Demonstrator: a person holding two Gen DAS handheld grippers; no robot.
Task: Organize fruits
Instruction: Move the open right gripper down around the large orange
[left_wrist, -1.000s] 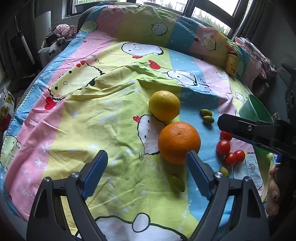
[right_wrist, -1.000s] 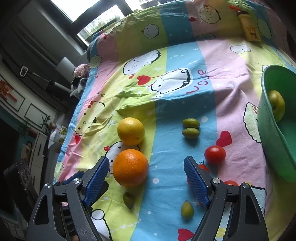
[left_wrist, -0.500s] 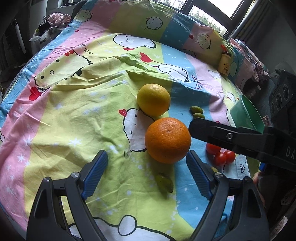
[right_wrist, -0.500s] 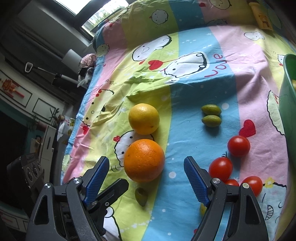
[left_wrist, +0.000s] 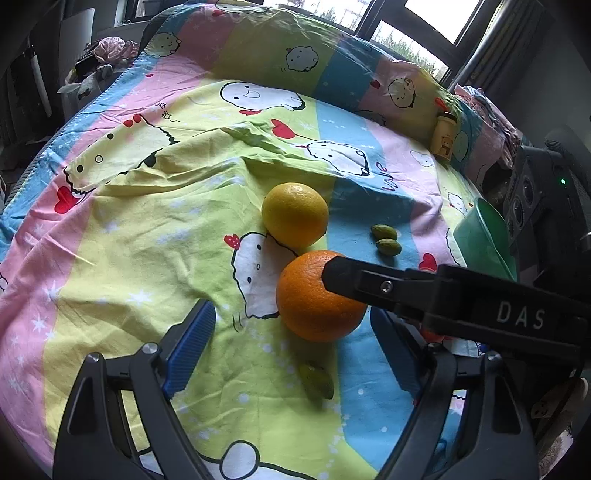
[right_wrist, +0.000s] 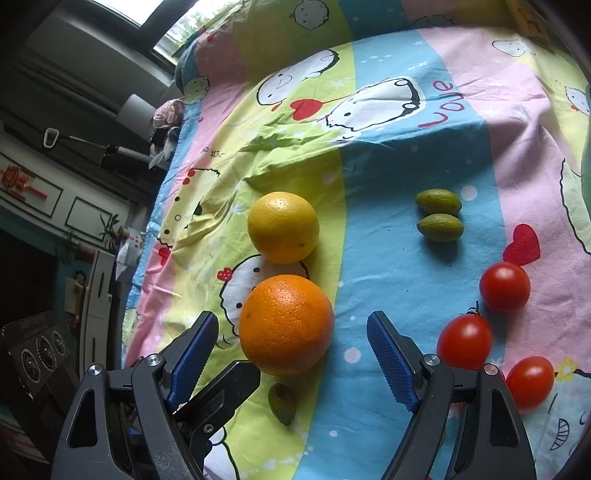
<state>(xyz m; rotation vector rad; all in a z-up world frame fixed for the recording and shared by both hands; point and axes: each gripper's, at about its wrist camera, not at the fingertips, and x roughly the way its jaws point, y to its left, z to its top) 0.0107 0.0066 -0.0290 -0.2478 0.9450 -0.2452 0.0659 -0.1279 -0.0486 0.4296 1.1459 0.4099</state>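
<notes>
Bed (left_wrist: 122, 258): covered by a striped cartoon-print sheet that carries all the fruit; pillows lie along its far edge.
Green bowl (left_wrist: 484, 240): at the bed's right edge, tilted (its inside is hidden in both views).
Left gripper (left_wrist: 291, 350): fingers spread wide with nothing between them, low over the near part of the bed, just short of the orange.
Right gripper (right_wrist: 291, 354): fingers wide apart and gripping nothing; the orange sits just ahead of the gap, nearer the left finger (whether that pad touches it, I cannot tell).
Orange (right_wrist: 286, 325): mid-bed on the yellow-green stripe, beside the blue one.
Yellow citrus (right_wrist: 282, 227): just beyond the orange, toward the far edge, very close to it.
Tomatoes (right_wrist: 465, 341): three red ones near together, between the orange and the bed's right edge.
Two green fruits (right_wrist: 439, 216): small ovals, touching side by side on the blue stripe, farther back than the tomatoes.
Lone green fruit (right_wrist: 282, 402): near side of the orange, toward the bed's near edge.
</notes>
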